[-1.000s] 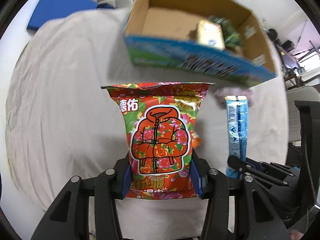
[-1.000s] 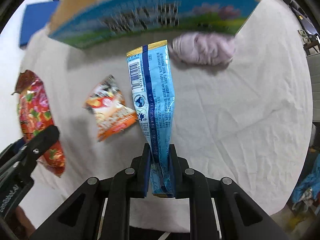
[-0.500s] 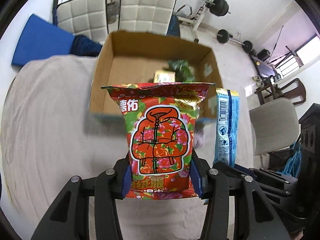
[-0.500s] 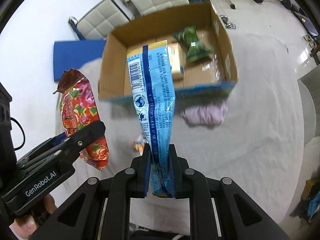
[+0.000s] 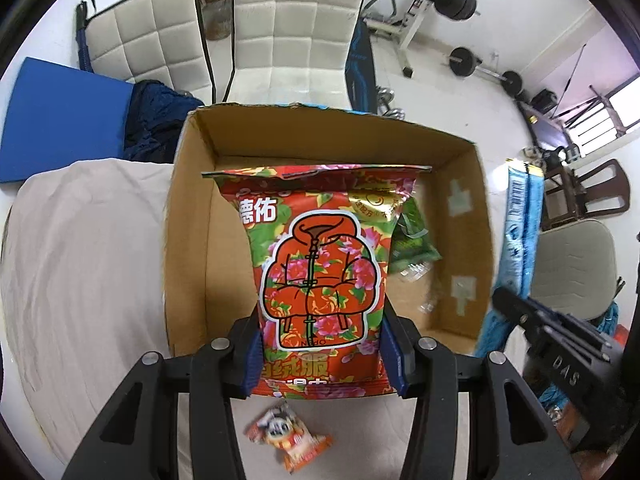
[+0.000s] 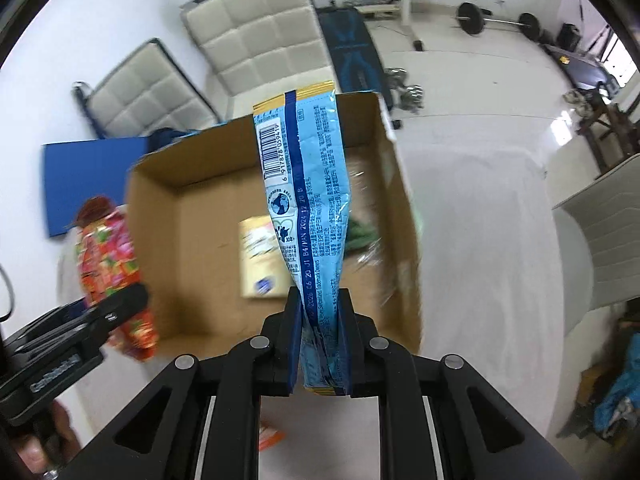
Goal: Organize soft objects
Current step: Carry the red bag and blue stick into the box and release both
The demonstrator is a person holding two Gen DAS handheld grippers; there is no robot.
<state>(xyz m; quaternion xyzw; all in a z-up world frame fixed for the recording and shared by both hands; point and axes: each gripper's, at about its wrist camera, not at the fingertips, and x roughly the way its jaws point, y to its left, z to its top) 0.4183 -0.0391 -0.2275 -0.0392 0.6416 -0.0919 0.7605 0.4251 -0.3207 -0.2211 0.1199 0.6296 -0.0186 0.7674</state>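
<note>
My left gripper (image 5: 322, 352) is shut on a red flowered snack bag (image 5: 320, 264) and holds it upright over the open cardboard box (image 5: 188, 216). My right gripper (image 6: 320, 344) is shut on a long light-blue packet (image 6: 308, 200), held above the same box (image 6: 156, 216). The blue packet (image 5: 522, 228) and right gripper show at the right of the left wrist view. The red bag (image 6: 108, 256) shows at the left of the right wrist view. A yellow packet (image 6: 258, 260) and a green packet (image 5: 412, 236) lie inside the box.
The box stands on a table with a beige cloth (image 5: 80, 264). A small orange snack packet (image 5: 292, 440) lies on the cloth near me. Two white padded chairs (image 5: 296, 28) and a blue mat (image 5: 60, 116) stand behind the table. Another chair (image 5: 572, 268) is at the right.
Both grippers have risen and moved forward with their bags, from low over the cloth to above the box opening. The orange packet now lies behind the left fingers.
</note>
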